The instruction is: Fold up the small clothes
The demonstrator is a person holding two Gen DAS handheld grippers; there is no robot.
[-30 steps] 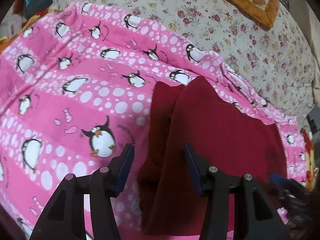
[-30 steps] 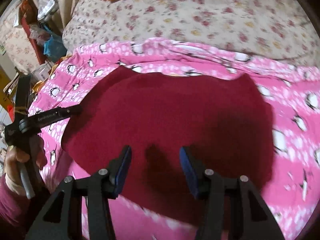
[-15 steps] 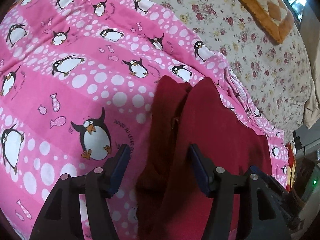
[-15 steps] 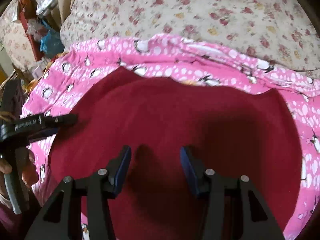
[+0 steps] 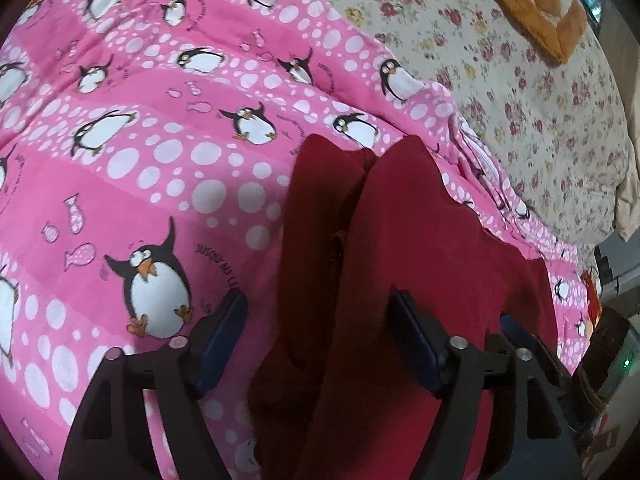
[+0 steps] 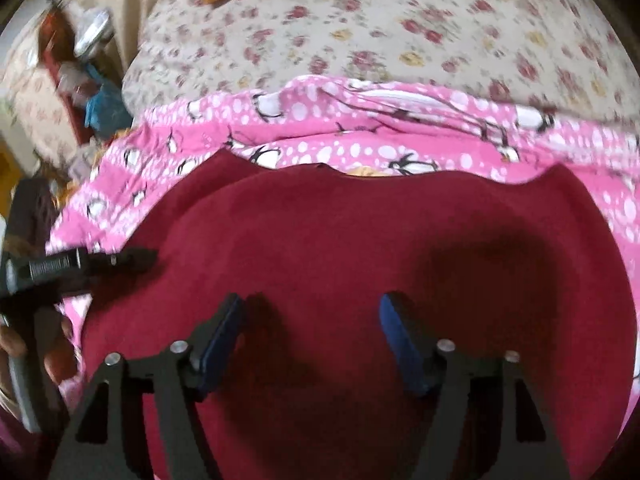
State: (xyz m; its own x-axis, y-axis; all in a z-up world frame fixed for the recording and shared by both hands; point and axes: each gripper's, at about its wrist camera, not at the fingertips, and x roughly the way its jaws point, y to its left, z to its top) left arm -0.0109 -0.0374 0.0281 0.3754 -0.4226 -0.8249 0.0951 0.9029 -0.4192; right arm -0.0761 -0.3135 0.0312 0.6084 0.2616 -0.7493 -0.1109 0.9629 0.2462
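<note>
A dark red garment lies flat on a pink penguin blanket; a folded layer shows along its left edge. My left gripper hovers low over that edge. Its jaws are opening and only loose cloth lies under the gap, with nothing pinched. In the right wrist view the garment fills the middle. My right gripper is over its near part, jaws opening, pads off the cloth. The left gripper reaches in from the left of that view, and a hand holds it.
A cream floral bedspread lies beyond the blanket, with an orange quilted cushion on it. A red shelf with clutter and a blue bag stand far left. A dark device with a green light sits at the right edge.
Both pairs of jaws have spread wider. Both grippers have dropped closer to the garment, which looms larger in each view. The garment itself has not shifted.
</note>
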